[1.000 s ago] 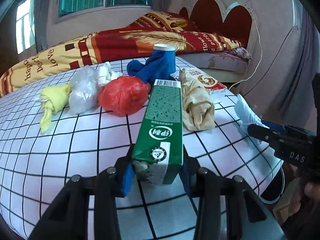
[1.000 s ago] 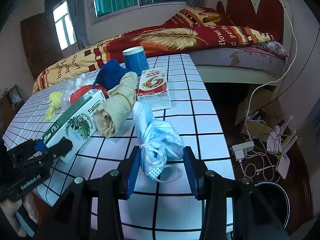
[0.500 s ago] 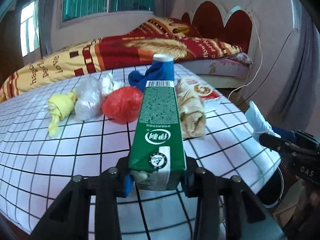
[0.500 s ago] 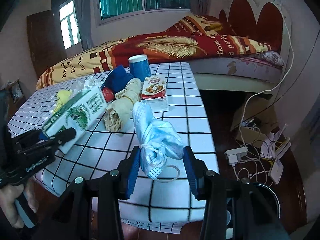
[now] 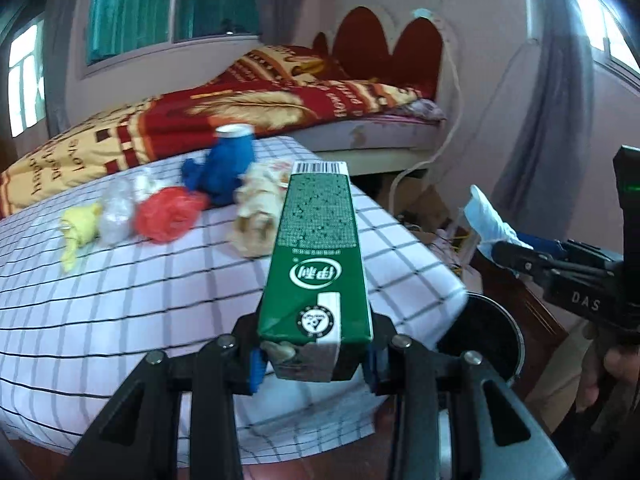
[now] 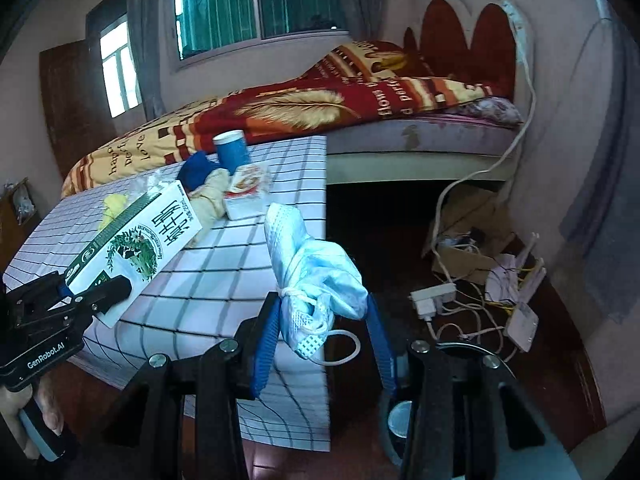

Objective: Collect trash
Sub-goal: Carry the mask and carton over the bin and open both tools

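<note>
My left gripper (image 5: 314, 364) is shut on a green milk carton (image 5: 320, 260) and holds it in the air above the table's right front corner; the carton also shows in the right wrist view (image 6: 136, 248). My right gripper (image 6: 324, 344) is shut on a bundled light-blue face mask (image 6: 316, 276), held past the table's edge over the floor. The mask also shows in the left wrist view (image 5: 486, 220). A black bin (image 5: 480, 336) stands on the floor below the table's corner, partly hidden.
On the checked table (image 5: 120, 300) lie a yellow wad (image 5: 78, 228), a clear bag (image 5: 116, 216), a red bag (image 5: 168, 216), a blue cloth with a cup (image 5: 228, 164) and a beige wrapper (image 5: 256, 208). A power strip and cables (image 6: 460, 296) lie on the floor. A bed stands behind.
Both grippers have risen and moved back and to the right, off the table, with the carton and the mask still held. The bin has come into view.
</note>
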`<state>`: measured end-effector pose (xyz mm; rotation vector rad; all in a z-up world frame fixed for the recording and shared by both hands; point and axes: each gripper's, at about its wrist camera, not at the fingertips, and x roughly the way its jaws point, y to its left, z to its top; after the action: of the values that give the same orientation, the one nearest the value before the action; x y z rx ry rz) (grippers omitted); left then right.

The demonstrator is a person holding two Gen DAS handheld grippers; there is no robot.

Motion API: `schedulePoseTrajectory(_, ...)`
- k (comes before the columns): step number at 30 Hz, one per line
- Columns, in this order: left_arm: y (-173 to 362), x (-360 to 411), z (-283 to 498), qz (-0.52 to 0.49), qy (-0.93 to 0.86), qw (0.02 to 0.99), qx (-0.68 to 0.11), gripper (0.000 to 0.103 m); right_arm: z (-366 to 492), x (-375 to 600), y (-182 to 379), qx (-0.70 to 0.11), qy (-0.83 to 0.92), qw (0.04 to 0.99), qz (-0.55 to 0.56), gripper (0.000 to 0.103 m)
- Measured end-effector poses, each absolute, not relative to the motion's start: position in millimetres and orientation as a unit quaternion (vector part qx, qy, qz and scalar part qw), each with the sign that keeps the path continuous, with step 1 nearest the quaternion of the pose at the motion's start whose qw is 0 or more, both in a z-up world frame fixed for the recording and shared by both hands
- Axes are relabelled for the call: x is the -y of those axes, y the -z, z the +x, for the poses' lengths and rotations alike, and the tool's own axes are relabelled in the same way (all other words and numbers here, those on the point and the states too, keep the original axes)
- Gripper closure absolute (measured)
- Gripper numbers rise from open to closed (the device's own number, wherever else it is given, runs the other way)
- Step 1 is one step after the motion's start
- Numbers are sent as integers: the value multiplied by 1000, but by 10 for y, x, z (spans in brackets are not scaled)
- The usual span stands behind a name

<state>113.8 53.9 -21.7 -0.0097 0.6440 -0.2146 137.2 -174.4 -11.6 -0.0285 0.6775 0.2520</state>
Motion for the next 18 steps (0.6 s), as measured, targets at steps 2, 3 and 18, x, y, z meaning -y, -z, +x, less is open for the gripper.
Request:
schedulePoseTrajectory(2, 235, -408, 1130, -1, 120, 940, -318, 65, 1328, 1894, 129, -334, -112, 936, -12, 57)
schedulePoseTrajectory(3, 241, -326, 1128, 1, 129, 939, -319, 65, 1314, 1955, 130, -334, -107, 936, -11, 57)
schedulePoseTrajectory(18, 400, 754, 1020, 29, 236, 911, -337, 65, 961, 2992, 300, -353, -37, 935, 15, 57)
